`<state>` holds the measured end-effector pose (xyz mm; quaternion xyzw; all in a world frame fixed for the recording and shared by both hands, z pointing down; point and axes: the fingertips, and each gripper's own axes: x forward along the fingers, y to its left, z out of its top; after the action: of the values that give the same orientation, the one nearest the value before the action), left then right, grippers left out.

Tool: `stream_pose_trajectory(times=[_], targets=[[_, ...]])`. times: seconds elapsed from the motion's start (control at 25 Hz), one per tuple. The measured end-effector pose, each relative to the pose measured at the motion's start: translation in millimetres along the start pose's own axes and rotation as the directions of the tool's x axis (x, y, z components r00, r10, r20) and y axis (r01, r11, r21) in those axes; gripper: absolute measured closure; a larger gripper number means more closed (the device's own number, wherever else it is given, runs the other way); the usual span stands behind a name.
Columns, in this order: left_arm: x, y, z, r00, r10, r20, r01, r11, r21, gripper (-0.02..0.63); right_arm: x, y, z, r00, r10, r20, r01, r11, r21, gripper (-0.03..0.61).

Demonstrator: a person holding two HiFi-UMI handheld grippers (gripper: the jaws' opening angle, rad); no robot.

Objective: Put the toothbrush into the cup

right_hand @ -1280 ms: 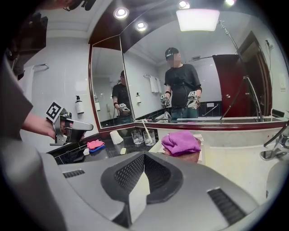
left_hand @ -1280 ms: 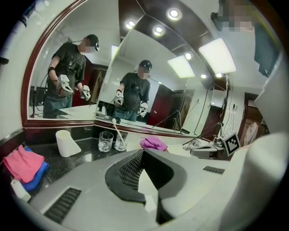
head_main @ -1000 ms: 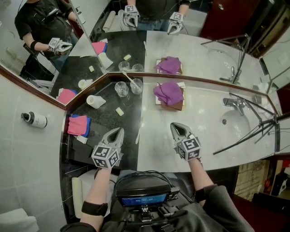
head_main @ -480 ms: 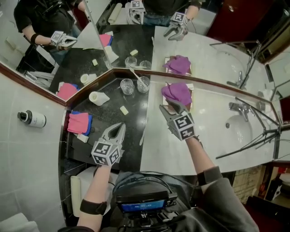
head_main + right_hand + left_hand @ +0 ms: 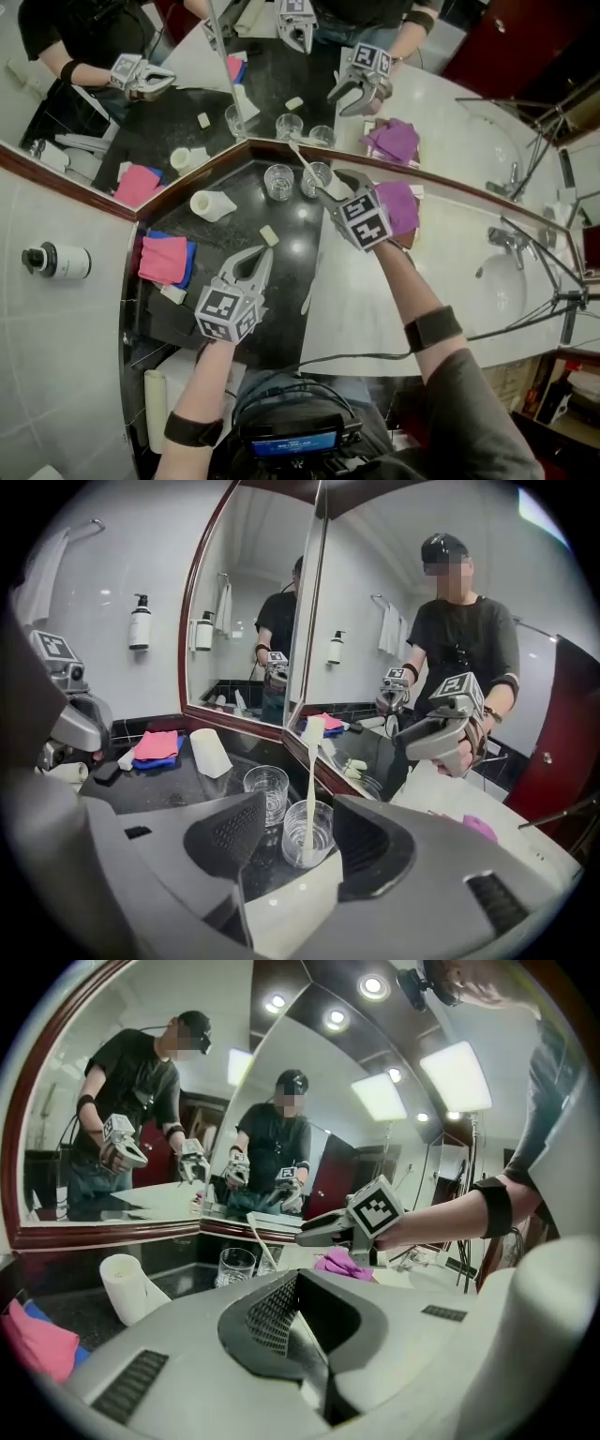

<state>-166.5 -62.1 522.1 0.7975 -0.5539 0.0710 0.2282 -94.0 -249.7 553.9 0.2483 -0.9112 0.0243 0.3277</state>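
A white toothbrush stands head-up in a clear glass on the black counter; the glass is next to the mirror corner. My right gripper is right in front of it. Its jaws have just been opening and now stand wide, with the glass showing in the gap and the pads touching nothing. The head view shows the right gripper just right of the glass. My left gripper hovers over the black counter nearer me, jaws shut and empty.
A second, empty glass stands just left of the first. A white cup lies on its side further left. A pink cloth, a soap bar, a purple cloth and a thin white stick lie around. The sink is at the right.
My right gripper has swung from the counter's front edge up to the glass with the toothbrush, and its jaws have opened. The left gripper has moved a little forward, still shut.
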Motion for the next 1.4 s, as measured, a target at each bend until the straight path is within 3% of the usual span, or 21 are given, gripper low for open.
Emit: stream_pose_trajectory(times=[0.32, 0.76, 1.04, 1.4], targets=[[13, 17, -14, 1.000, -0.020, -0.004, 0.020, 0.999, -0.028, 0.614, 70, -8, 3, 0.995, 0.008, -0.098, -0.013, 0.999, -0.051, 0.334], [7, 42, -34, 1.000, 0.004, -0.017, -0.006, 0.996, -0.089, 0.614, 111, -7, -3, 0.984, 0.019, -0.179, -0.025, 0.999, -0.031, 0.383], [5, 47, -39, 1.000, 0.015, -0.023, -0.017, 0.994, -0.110, 0.614, 119, -16, -7, 0.979, -0.031, -0.202, 0.022, 0.999, -0.047, 0.518], [3, 44, -44, 0.999, 0.016, -0.031, -0.019, 0.992, -0.121, 0.614, 105, -24, -1, 0.986, -0.069, -0.149, 0.063, 0.997, -0.049, 0.524]])
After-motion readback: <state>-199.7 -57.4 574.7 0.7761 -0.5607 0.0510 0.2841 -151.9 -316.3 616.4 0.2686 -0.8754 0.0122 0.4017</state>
